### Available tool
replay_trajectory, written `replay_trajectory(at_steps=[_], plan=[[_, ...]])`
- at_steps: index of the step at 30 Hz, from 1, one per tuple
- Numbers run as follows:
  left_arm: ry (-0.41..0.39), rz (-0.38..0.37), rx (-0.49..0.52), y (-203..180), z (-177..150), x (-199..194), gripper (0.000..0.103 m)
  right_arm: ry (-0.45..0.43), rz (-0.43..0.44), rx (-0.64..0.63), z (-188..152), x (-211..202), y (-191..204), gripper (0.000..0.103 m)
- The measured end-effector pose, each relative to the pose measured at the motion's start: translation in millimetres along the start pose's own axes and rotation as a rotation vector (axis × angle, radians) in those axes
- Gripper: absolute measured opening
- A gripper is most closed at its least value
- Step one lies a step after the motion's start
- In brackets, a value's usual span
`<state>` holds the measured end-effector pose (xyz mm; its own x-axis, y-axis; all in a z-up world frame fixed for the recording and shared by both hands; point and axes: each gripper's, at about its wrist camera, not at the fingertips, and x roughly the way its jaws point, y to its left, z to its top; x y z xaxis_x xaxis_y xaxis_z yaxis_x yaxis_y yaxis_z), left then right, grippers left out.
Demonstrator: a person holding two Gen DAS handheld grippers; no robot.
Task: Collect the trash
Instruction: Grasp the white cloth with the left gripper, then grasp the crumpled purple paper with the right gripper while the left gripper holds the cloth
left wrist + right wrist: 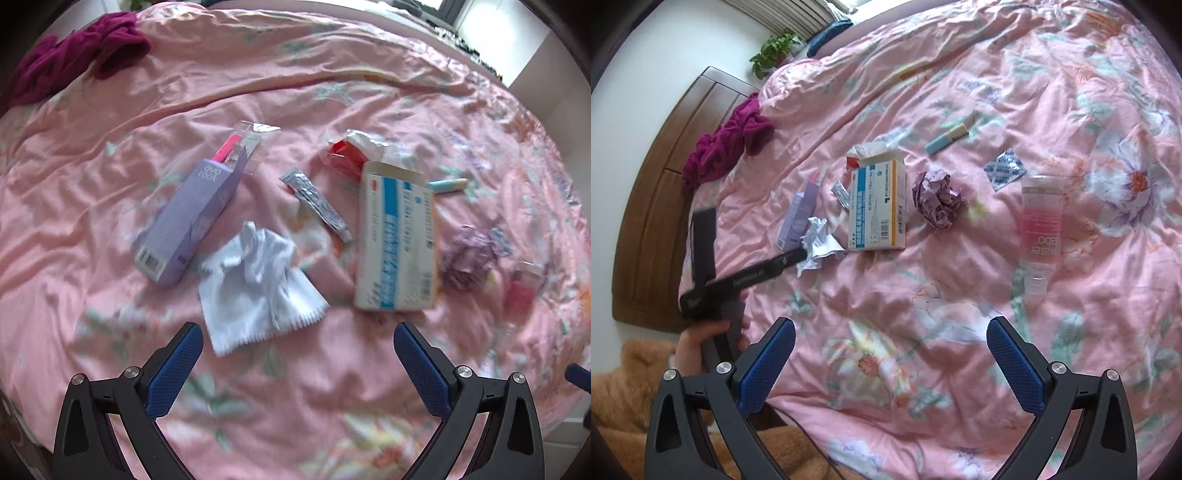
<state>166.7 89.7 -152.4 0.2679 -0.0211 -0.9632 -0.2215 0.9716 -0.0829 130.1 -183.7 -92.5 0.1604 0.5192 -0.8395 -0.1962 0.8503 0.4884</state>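
Just ahead of the left gripper (297, 345), between its widely spread blue pads, a white crumpled wrapper (258, 291) lies on the pink floral quilt (332, 92); nothing is held. Beyond it, to the tool's left, sits a lilac carton (188, 221) with a pink item poking from its open end. Straight ahead lies a small silver tube (317, 203), and to the right a white-and-blue box (397, 240) with its flap open.

The wrapper looks feather-light and soft, so it should crush between the pads. I would take it at the bunched, raised part instead of the flat serrated edge, which hugs the quilt and could slip or drag fabric in with it. The cartons look stiff but hollow, best pinched across their narrow sides.

The right gripper (890, 345) hangs equally wide and empty, well back from the litter. Its camera gives what the left one blurs or crops: a clear plastic bottle (1041, 229) lying on its side ahead and to the right, a crumpled purple paper ball (938, 201), a blue patterned sachet (1003, 168), and the person's hand (701, 341) on the other tool's handle. The left view alone shows the wrapper's folds closely enough to choose a hold.
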Motion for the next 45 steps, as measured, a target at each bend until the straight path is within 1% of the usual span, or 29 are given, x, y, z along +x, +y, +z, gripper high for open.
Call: replay_trajectory(at_steps=[3, 6, 8, 11, 14, 15, 16, 17, 18, 19, 20, 21, 22, 25, 29, 32, 34, 36, 39, 42, 43, 45], plan=[[0.042, 0.041, 0.009, 2.7, 15.3, 26.2, 0.103, 0.029, -0.002, 0.008, 4.1, 11.4, -2.4, 0.103], [0.094, 0.06, 0.015, 5.9, 21.6, 51.0, 0.103, 0.049, 0.005, 0.016, 8.1, 20.7, -4.5, 0.103], [0.126, 0.086, 0.025, 7.8, 23.6, 66.8, 0.103, 0.062, 0.005, 0.018, 10.3, 26.0, -5.3, 0.103], [0.172, 0.091, 0.024, 12.5, 23.8, 88.8, 0.103, 0.078, 0.007, 0.026, 13.5, 33.5, -8.2, 0.103], [0.182, 0.096, 0.017, 16.0, 24.7, 101.4, 0.103, 0.092, 0.004, 0.032, 17.1, 39.4, -10.4, 0.103], [0.186, 0.092, 0.003, 17.5, 25.3, 103.1, 0.101, 0.094, 0.004, 0.033, 17.9, 40.7, -11.0, 0.103], [0.179, 0.08, -0.008, 18.7, 25.7, 102.5, 0.088, 0.097, 0.004, 0.033, 19.0, 41.9, -11.6, 0.103], [0.172, 0.052, -0.02, 20.6, 26.5, 100.8, 0.077, 0.099, 0.004, 0.033, 20.2, 42.7, -12.3, 0.103], [0.174, 0.04, -0.018, 22.1, 28.4, 100.1, 0.056, 0.099, 0.003, 0.034, 21.0, 43.4, -13.3, 0.103], [0.175, 0.038, -0.011, 22.5, 28.9, 97.3, 0.041, 0.099, 0.004, 0.039, 21.8, 43.8, -14.6, 0.103], [0.163, 0.028, 0.005, 21.6, 29.2, 91.1, 0.032, 0.098, 0.006, 0.042, 22.3, 44.1, -15.9, 0.103], [0.15, 0.018, 0.012, 20.4, 29.9, 86.4, 0.017, 0.097, 0.008, 0.047, 22.9, 44.6, -17.3, 0.103], [0.135, 0.004, 0.015, 20.1, 29.6, 79.3, 0.015, 0.095, 0.009, 0.053, 23.7, 45.4, -19.1, 0.103], [0.137, -0.055, -0.023, 25.4, 30.9, 67.1, 0.01, 0.09, 0.012, 0.072, 27.2, 46.3, -24.1, 0.103], [0.143, -0.126, -0.037, 28.5, 29.8, 57.1, 0.007, 0.08, 0.005, 0.086, 33.7, 46.8, -27.3, 0.103], [0.152, -0.136, -0.034, 26.8, 27.9, 55.8, 0.007, 0.073, -0.007, 0.072, 41.5, 52.1, -23.1, 0.103], [0.157, -0.149, -0.038, 23.7, 29.0, 54.2, 0.007, 0.058, -0.026, 0.021, 53.4, 60.9, -12.1, 0.103], [0.156, -0.15, -0.021, 19.2, 26.4, 53.7, 0.007, 0.047, -0.026, -0.006, 64.9, 69.6, -3.4, 0.103], [0.158, -0.162, -0.01, 6.8, 21.3, 55.2, 0.007, 0.049, -0.047, -0.045, 89.7, 90.9, 6.5, 0.103], [0.156, -0.169, -0.022, 8.7, 20.5, 56.1, 0.007, 0.051, -0.104, -0.051, 109.1, 109.3, 1.4, 0.103], [0.156, -0.173, -0.027, 9.3, 20.7, 57.0, 0.007, 0.055, -0.126, -0.036, 114.4, 115.7, -4.4, 0.103], [0.158, -0.178, -0.041, 10.6, 20.3, 59.6, 0.007, 0.076, -0.142, 0.0, 118.9, 127.0, -14.3, 0.103]])
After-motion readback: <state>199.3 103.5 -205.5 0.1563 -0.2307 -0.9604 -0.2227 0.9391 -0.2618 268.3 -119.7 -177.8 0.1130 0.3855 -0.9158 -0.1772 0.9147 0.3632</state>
